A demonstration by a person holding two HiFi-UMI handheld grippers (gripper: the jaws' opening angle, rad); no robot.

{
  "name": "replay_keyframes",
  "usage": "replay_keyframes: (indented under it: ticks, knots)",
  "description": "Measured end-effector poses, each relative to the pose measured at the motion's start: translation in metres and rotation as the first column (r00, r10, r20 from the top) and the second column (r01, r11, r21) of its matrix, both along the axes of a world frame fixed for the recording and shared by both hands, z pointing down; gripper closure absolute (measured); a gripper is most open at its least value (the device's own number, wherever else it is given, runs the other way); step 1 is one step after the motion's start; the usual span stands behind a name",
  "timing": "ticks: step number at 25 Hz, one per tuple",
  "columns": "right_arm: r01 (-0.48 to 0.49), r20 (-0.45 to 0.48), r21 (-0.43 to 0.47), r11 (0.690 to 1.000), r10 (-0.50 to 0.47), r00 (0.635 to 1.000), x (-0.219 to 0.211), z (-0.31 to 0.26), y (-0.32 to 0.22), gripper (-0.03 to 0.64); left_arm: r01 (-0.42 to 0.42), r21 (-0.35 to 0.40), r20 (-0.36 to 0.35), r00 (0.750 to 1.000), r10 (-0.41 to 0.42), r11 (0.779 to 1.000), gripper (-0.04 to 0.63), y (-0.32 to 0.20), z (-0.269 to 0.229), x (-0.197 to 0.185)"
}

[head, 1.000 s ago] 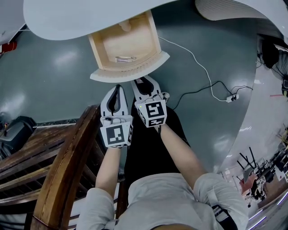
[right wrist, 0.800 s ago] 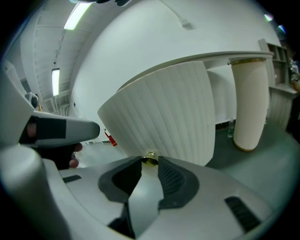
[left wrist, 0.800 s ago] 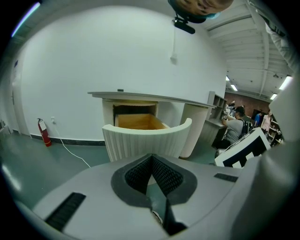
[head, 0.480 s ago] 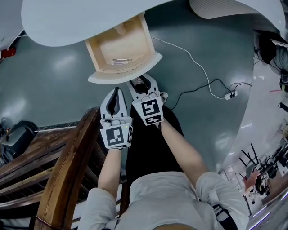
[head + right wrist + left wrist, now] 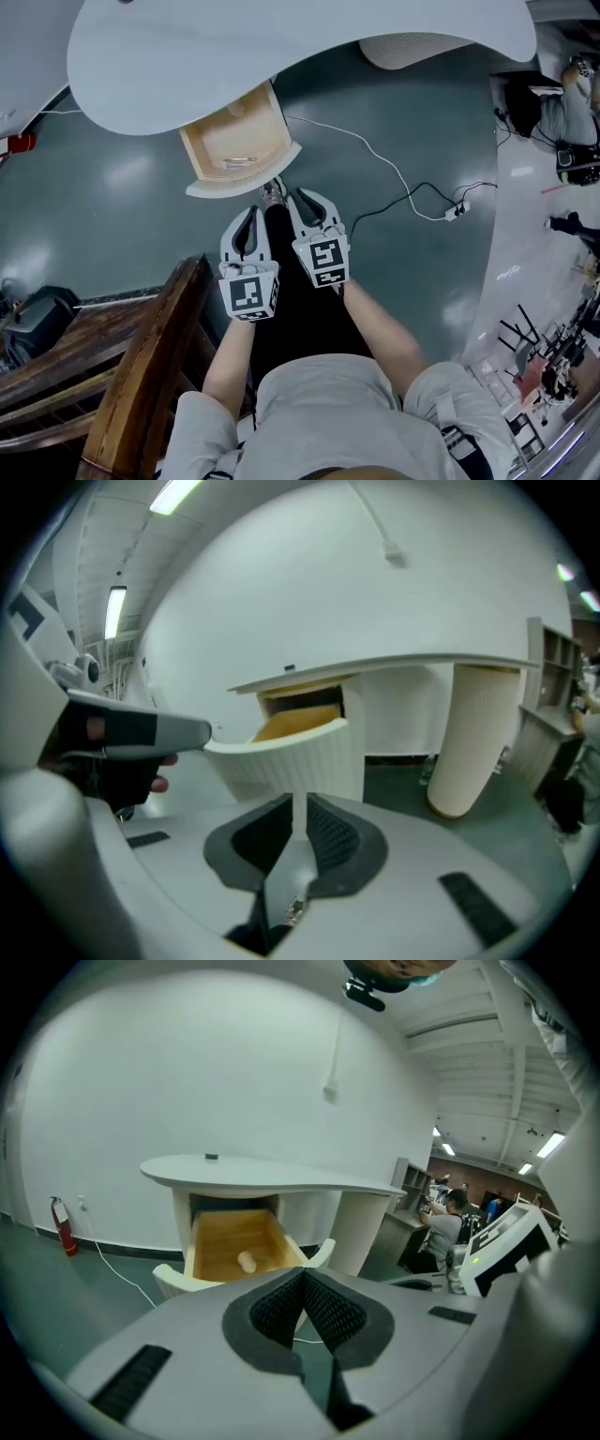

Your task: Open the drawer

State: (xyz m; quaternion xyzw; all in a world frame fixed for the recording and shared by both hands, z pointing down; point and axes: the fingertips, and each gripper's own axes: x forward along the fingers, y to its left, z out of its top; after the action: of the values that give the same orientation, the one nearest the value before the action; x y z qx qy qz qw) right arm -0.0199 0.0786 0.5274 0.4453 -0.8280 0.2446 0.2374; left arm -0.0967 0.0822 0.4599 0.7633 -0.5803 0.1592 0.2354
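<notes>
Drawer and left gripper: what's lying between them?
Nothing but bare green floor between the drawer and the left gripper. The head view shows it, and the left gripper view agrees.

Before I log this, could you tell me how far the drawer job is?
Done: the drawer stands pulled out from under the desk. In hand: nothing; the left gripper is shut and empty, the right gripper has just been closing its jaws on nothing, both clear of the drawer. Left: apparently nothing.

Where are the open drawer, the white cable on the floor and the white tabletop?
drawer [image 5: 230, 141]: head view, on its wooden bottom.
white cable [image 5: 361, 142]: head view, midway along its run.
white tabletop [image 5: 281, 47]: head view, on its bare surface.
</notes>
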Motion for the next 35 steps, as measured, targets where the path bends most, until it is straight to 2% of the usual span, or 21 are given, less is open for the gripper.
replay_keyframes:
  ticks: [3,6,12,20,29,35]
  knots:
    - [-0.032,-0.005,0.094,0.995,0.033,0.999,0.018,-0.05,-0.015,0.595,0.025,0.036,-0.016,1.0,-0.024,0.999,0.589,-0.012,-0.028,0.01]
    - [-0.049,0.016,0.183,0.982,0.047,0.999,0.03,-0.101,-0.023,0.603,0.043,0.069,-0.027,0.999,-0.041,0.997,0.591,-0.021,-0.057,0.011]
    - [-0.009,0.034,0.324,0.946,-0.002,0.999,0.04,-0.188,-0.025,0.603,-0.006,0.108,-0.028,1.0,0.009,0.994,0.591,-0.026,-0.112,0.03]
    - [-0.003,0.004,0.406,0.914,0.002,1.0,0.06,-0.265,-0.016,0.603,-0.055,0.161,-0.036,0.997,0.062,0.985,0.591,-0.015,-0.182,0.053]
    - [-0.1,0.034,0.45,0.887,0.094,0.995,0.101,-0.326,0.002,0.603,-0.118,0.264,-0.042,0.99,0.133,0.957,0.589,-0.015,-0.243,0.107]
    - [-0.138,0.055,0.482,0.865,0.128,0.99,0.121,-0.36,0.01,0.603,-0.101,0.299,-0.021,0.993,0.112,0.949,0.589,0.001,-0.276,0.114]
